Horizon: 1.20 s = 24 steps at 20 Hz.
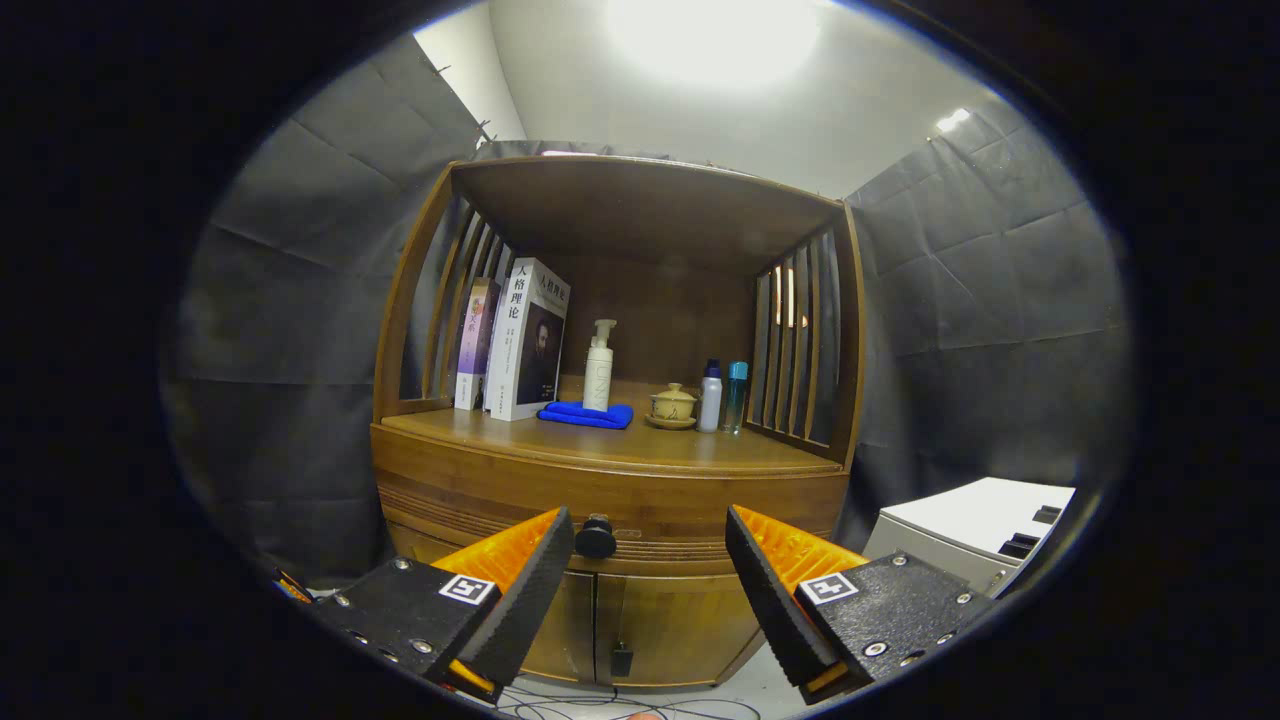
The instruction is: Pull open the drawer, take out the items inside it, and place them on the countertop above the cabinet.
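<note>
Gripper view: facing a wooden cabinet (610, 480) head-on, fingers spread wide with nothing between the pads. Gripper (650, 560) level with the drawer front, drawer (690, 515) shut flush under the countertop (600, 445). Round dark knob (596, 538) just ahead of the fingers, nearer the left finger than the right, not yet touched. Contents of the drawer hidden, so no telling what waits inside. On the countertop already: two upright books (525, 340) leaning at the left, a white pump bottle (598, 365) standing on a folded blue cloth (587, 414), a small lidded tea bowl (672, 405) on its saucer, then a white bottle (710, 398) and a teal-capped bottle (736, 397) side by side near the slatted right wall. Two lower doors (640, 620) beneath the drawer, closed. By the look of it, first step only: approach to the knob, nothing opened. Next move, as a judgement: shift slightly left to centre the knob between the fingers, ease forward, close on it firmly, then pull straight back. Bare wood at the front of the countertop seems the likely spot for setting items down.
</note>
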{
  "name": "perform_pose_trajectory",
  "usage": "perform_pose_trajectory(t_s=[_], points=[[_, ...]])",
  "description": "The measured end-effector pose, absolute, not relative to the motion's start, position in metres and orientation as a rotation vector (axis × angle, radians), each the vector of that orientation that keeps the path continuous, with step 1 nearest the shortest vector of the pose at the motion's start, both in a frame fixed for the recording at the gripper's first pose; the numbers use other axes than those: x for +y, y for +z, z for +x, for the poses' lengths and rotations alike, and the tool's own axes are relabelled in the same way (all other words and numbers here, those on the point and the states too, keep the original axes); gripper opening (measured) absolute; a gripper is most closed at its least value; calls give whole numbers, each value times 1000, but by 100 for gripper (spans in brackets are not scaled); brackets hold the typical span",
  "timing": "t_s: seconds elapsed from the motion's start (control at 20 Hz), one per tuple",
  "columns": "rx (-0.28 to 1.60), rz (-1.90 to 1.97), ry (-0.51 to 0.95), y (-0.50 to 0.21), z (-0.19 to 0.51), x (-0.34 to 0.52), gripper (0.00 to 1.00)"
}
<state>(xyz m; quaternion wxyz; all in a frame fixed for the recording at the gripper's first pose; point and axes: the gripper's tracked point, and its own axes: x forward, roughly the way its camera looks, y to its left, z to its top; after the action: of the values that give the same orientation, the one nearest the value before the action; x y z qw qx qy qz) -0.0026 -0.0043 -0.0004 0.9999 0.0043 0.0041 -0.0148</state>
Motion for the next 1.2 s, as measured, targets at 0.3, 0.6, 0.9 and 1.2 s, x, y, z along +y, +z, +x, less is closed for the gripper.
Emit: perform_pose_trajectory(t_s=[0.3, 0.6, 0.9, 1.2], points=[[14, 14, -52, -2, -2, -7, 95], [35, 11, -69, 2, 5, -11, 95], [72, 74, -102, -11, 35, -6, 95], [194, 138, -67, -58, 67, 20, 95]])
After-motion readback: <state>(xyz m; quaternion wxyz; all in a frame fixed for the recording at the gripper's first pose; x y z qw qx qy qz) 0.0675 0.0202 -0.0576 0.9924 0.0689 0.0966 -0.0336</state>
